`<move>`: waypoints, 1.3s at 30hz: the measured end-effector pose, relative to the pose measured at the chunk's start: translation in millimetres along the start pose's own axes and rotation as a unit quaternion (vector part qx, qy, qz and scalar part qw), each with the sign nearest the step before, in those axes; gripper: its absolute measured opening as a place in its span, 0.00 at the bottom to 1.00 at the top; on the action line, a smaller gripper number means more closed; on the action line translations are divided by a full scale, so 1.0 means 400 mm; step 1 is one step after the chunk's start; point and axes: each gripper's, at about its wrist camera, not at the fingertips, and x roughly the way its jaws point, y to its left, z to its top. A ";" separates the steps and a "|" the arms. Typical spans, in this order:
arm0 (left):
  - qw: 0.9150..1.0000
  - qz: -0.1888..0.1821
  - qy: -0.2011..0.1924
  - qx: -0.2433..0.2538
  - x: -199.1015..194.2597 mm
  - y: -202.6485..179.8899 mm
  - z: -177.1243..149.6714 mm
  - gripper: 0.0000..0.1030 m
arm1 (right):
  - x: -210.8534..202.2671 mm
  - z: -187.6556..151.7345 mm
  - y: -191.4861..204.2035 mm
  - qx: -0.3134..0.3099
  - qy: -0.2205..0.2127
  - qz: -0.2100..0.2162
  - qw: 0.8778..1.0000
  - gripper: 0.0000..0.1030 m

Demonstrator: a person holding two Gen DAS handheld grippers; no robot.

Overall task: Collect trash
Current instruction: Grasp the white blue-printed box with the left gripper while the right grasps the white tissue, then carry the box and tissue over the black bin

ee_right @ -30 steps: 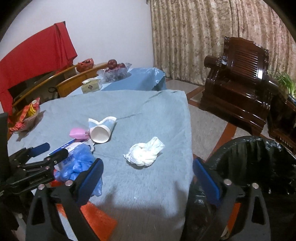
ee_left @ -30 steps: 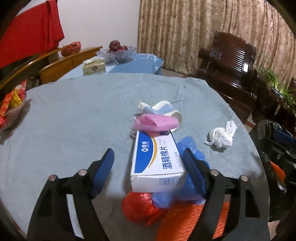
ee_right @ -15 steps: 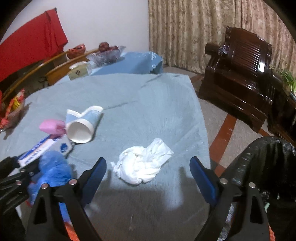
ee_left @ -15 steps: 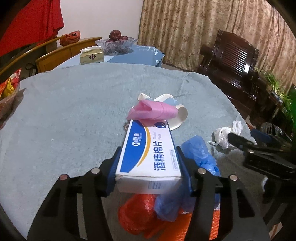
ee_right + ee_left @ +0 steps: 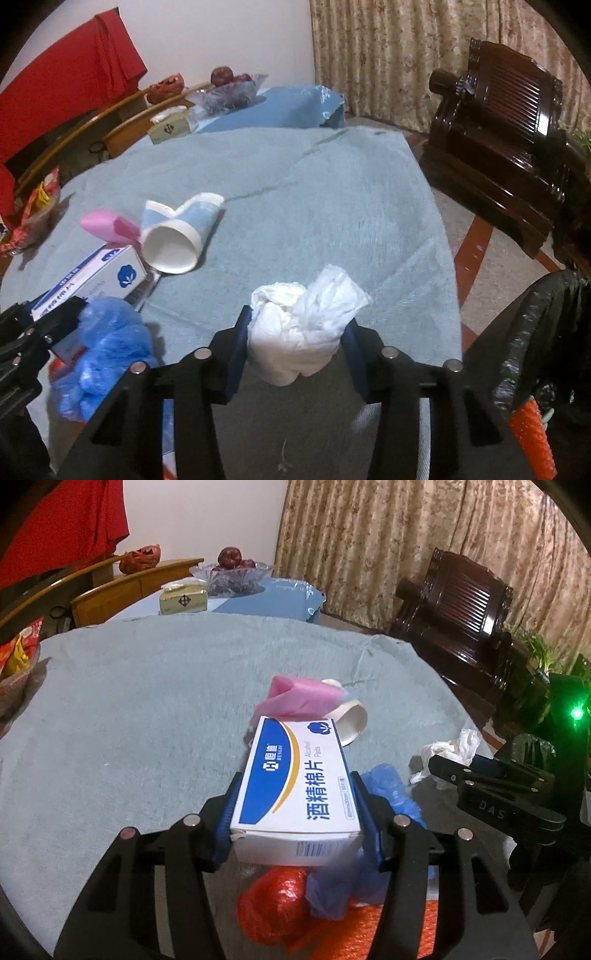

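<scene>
Here the white alcohol-pad box sat pinched between the blue pads of the left gripper, which had just been closing and now pressed on both long sides of it, holding it a little above the cloth near the table's near edge. Beside it, the crumpled white tissue wad was caught between the pads of the right gripper, whose jaws had just been closing onto it; the wad bulged up and out past the fingers, close to the table's right edge.

Just beyond the box lay a pink wrapper, touching its far end, and against that a tipped paper cup with its open mouth toward the near edge. A blue plastic glove was bunched between the two grippers, and under the box showed a red mesh bag, partly hidden. All of this rested on the grey-blue cloth of the table.

Off the table's right edge stood a black bin bag, its rim open. At the left edge sat a bowl of snack packets. Past the far edge were a tissue box, a glass fruit bowl and a dark wooden armchair.
</scene>
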 end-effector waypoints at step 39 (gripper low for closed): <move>0.993 -0.057 -0.090 0.053 -0.315 -0.245 0.005 0.52 | -0.499 -0.072 -0.067 0.008 -0.131 0.014 0.991 0.45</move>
